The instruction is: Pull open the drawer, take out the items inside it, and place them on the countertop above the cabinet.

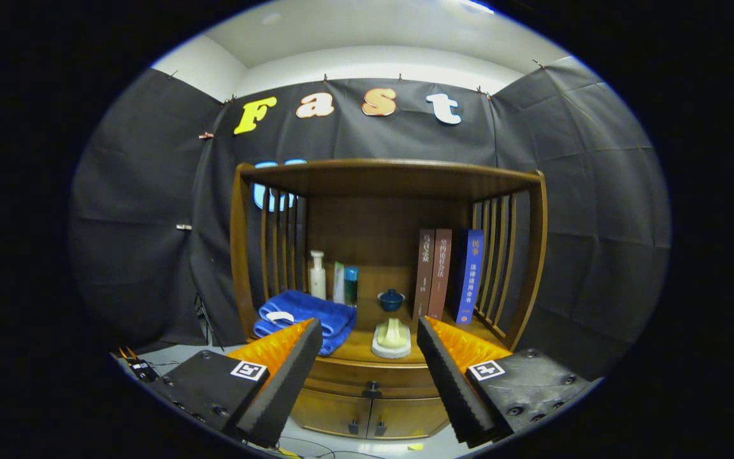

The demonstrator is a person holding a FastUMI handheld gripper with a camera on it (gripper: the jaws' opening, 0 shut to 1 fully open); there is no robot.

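Observation:
A wooden cabinet (380, 185) with slatted sides stands ahead of me against the booth wall. Its drawer (367, 373) sits shut under the countertop (357, 347), with a small dark knob (373, 386) at its middle. My gripper (367, 331) is open, its two black ribbed fingers (290, 376) spread wide, nothing between them. The knob lies between and a little beyond the fingertips. What the drawer holds is hidden.
On the countertop lie a folded blue towel (306, 315), a white pump bottle (317, 274), a small blue lidded cup (391, 299), a pale object on a round white base (391, 338) and three upright books (450, 274). Two lower doors (367, 417) sit beneath the drawer.

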